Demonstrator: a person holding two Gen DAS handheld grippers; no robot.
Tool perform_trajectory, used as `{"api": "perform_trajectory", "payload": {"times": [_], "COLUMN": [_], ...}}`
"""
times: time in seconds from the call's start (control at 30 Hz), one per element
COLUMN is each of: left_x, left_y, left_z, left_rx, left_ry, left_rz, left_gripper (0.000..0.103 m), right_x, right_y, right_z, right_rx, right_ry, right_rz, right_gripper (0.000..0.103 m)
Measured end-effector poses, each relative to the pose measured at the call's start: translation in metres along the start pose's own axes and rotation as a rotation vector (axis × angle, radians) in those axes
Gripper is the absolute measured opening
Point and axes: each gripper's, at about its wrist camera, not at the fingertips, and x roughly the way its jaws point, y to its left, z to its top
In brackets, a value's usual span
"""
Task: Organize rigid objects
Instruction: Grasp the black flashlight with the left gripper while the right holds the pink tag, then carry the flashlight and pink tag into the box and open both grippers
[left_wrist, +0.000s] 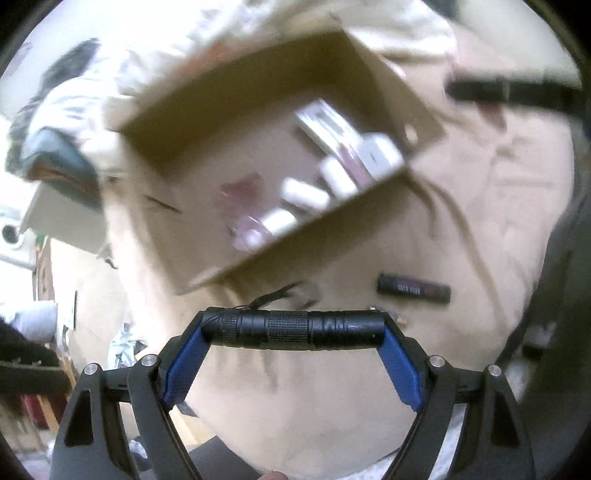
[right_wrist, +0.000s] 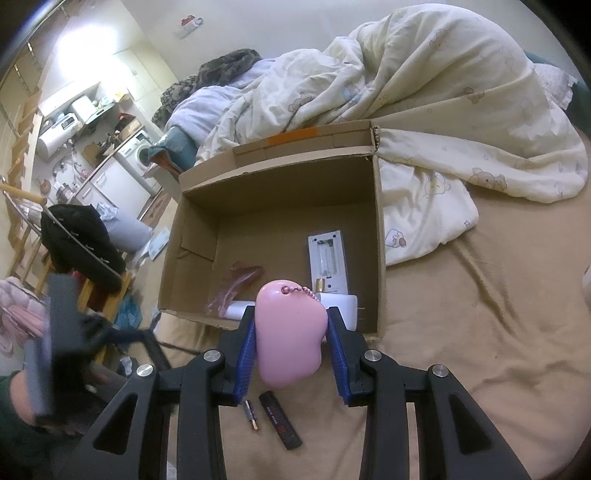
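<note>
My left gripper (left_wrist: 294, 334) is shut on a black flashlight (left_wrist: 295, 325), gripped end to end across its blue pads, above the tan bedsheet. An open cardboard box (left_wrist: 258, 66) lies blurred just beyond it. My right gripper (right_wrist: 291, 314) is shut on a pink heart-shaped case (right_wrist: 288, 332) with a bead chain, held at the near edge of the cardboard box (right_wrist: 280, 162). The box holds a white battery-compartment device (right_wrist: 327, 258), white cylinders (left_wrist: 306, 192) and a pink plastic scrap (right_wrist: 240, 284). At that view's left edge the left gripper shows as a dark blur.
A small black stick (right_wrist: 280, 421) and an AA battery (right_wrist: 252, 415) lie on the tan sheet (right_wrist: 480, 350) under my right gripper; the black stick (left_wrist: 413, 288) also shows right of the flashlight. A cream duvet (right_wrist: 424, 92) is heaped behind the box. A chair with dark clothes (right_wrist: 81, 243) stands left.
</note>
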Motion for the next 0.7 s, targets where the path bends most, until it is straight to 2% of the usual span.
{"api": "perform_trajectory", "payload": {"times": [0.1,0.17,0.3,0.47,0.7], "left_x": [-0.039,-0.051,-0.078,-0.095,-0.096], "left_y": [0.012,0.013,0.029,0.057,0.080], "left_z": [-0.011,0.005,0.012,0.017,0.037], "left_rx": [-0.091,-0.120,-0.214,-0.343,-0.463], "left_ry": [-0.143,-0.209,-0.323,-0.415,-0.474], "left_rz": [0.037,0.070,0.123,0.131,0.137], "left_gripper": [0.085,0.085,0.085,0.085,0.085], "right_x": [0.000,0.000,-0.004,-0.006,-0.003], "right_y": [0.002,0.005,0.009,0.014,0.021], "right_z": [0.000,0.000,-0.002,-0.001,0.030], "right_rx": [-0.011,-0.026,-0.038,-0.055,-0.088], "right_ry": [-0.002,-0.003,-0.015,-0.022,-0.052], "right_rz": [-0.011,-0.016,-0.015,-0.011,0.002], "right_gripper": [0.038,0.038,0.038,0.038,0.038]}}
